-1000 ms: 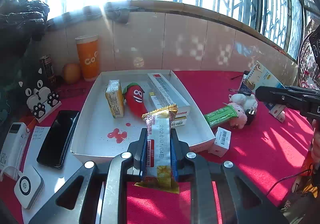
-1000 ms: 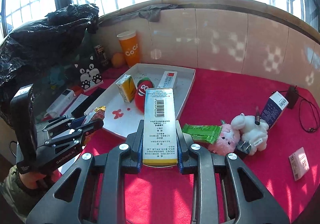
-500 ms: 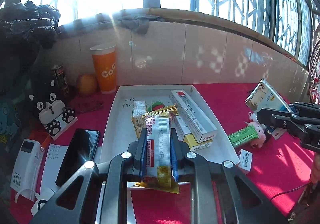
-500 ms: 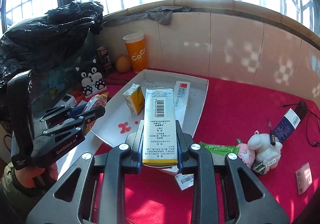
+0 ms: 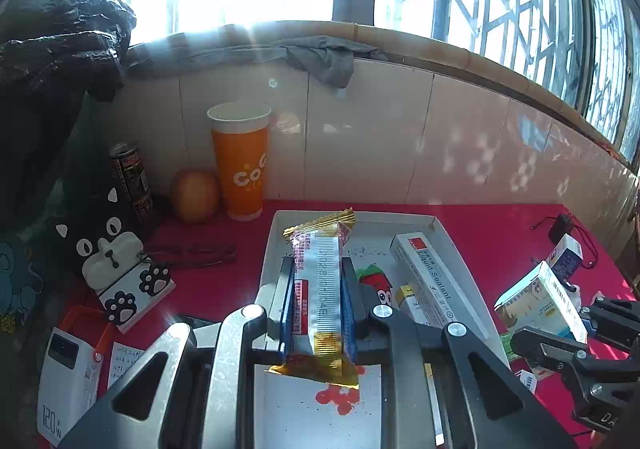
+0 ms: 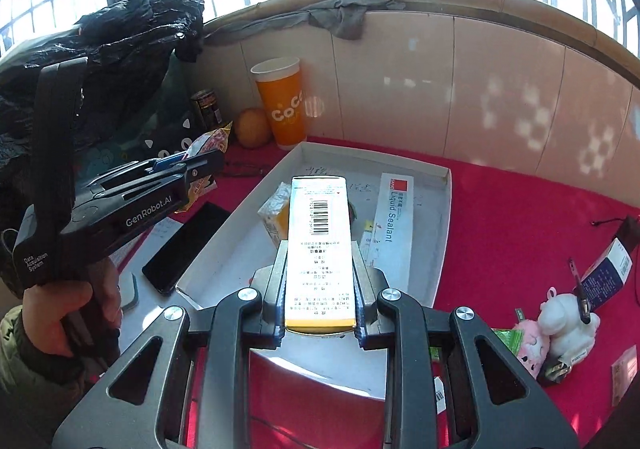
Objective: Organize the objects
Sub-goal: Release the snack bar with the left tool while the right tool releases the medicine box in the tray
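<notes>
My left gripper (image 5: pixel 318 281) is shut on a snack bar wrapper (image 5: pixel 320 289) with gold ends, held above the near part of the white tray (image 5: pixel 448 245). My right gripper (image 6: pixel 319 265) is shut on a tall white and yellow box (image 6: pixel 320 249) with a barcode, over the tray's (image 6: pixel 442 209) near end. In the tray lie a Liquid Sealant box (image 5: pixel 430 281), a red chilli toy (image 5: pixel 378 283) and a yellow juice carton (image 6: pixel 274 213). From the right wrist view the left gripper (image 6: pixel 200 165) shows at left, gripped by a hand (image 6: pixel 60 313).
An orange cup (image 5: pixel 240 165), a round fruit (image 5: pixel 195 196) and a can (image 5: pixel 130 177) stand by the tiled wall. A black phone (image 6: pixel 186 247), a power bank (image 5: pixel 70 373) and a cat stand (image 5: pixel 116 269) lie left. Plush toys (image 6: pixel 560 325) and small boxes (image 6: pixel 608 269) sit on the red cloth at right.
Both grippers have moved forward over the tray with their loads still held. The tray and the wall objects now appear nearer, and the plush toys have slid to the right.
</notes>
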{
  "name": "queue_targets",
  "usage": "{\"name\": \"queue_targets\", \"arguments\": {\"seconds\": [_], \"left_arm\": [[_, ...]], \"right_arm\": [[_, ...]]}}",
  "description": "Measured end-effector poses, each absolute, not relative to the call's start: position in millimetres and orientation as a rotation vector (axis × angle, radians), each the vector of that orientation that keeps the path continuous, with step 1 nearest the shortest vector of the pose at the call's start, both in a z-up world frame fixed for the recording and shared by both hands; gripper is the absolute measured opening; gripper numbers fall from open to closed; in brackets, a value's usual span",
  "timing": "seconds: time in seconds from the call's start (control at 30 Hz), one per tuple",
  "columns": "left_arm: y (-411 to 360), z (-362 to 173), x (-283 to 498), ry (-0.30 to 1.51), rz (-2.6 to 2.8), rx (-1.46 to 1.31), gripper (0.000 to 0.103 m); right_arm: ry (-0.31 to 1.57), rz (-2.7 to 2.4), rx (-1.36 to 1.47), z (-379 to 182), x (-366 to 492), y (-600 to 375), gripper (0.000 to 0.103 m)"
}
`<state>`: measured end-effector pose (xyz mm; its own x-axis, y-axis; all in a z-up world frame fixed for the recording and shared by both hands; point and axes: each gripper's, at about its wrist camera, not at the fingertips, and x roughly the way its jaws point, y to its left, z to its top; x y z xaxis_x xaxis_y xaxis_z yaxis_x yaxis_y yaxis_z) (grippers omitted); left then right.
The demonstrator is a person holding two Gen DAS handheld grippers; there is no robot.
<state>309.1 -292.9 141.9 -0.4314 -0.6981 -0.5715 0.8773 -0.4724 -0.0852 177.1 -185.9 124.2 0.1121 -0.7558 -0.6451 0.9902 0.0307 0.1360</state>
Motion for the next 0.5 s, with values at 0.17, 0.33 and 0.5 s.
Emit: {"name": "queue_targets", "arguments": {"seconds": [0.17, 0.33, 0.5], "left_arm": [[-336.6, 127.6, 297.0, 0.584, -2.043, 0.610, 0.019], [-359.9, 120.7, 288.0, 0.638, -2.034, 0.597, 0.019], [-371.5, 113.3, 283.7, 0.697, -2.055, 0.563, 0.023]], "right_arm": [[0.486, -1.398, 0.714, 103.6, 183.5, -212.1, 0.024], [0.513, -1.388, 0.761, 82.5, 189.2, -230.1, 0.024], [0.543, -1.402, 0.759, 71.2, 193.5, -239.1, 0.025]]}}
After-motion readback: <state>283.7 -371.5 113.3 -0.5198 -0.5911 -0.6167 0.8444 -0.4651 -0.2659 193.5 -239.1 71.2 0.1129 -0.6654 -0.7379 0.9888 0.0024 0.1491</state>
